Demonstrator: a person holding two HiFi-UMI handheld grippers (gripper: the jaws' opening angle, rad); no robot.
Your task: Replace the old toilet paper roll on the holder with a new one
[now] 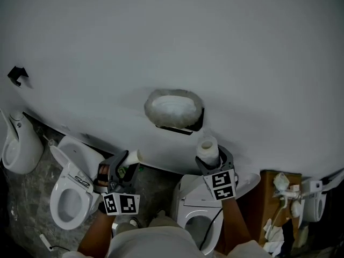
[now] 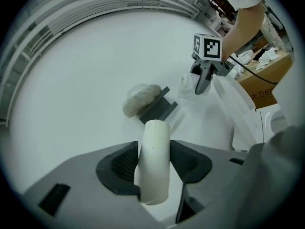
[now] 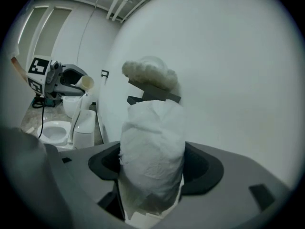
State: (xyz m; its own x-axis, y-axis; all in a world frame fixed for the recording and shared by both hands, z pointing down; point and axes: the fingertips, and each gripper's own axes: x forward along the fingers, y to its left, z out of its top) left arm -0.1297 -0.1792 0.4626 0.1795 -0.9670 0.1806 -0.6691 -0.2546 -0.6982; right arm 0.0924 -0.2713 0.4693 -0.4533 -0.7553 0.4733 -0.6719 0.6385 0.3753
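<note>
Closest under the head view were our forearms, each carrying a gripper. Our left gripper (image 1: 127, 161) pinched a bare cardboard tube (image 1: 134, 156), which we judged to be the spent core, held off to one side to keep clear of the work. Our right gripper (image 1: 210, 158) clamped the new roll (image 1: 207, 148) upright just below the wall holder (image 1: 175, 129), where a white wad of paper (image 1: 173, 107) sat on top. A toilet (image 1: 58, 190) stood lower left.

From the left gripper view, both pads pressed the tube's sides, its free end aimed toward the holder.

From the right gripper view, the jaws stood wide yet bore on the roll's soft flanks. The roll lined up beneath the holder, presumably for mounting. Whether the wad needed clearing first, we could not tell.
</note>
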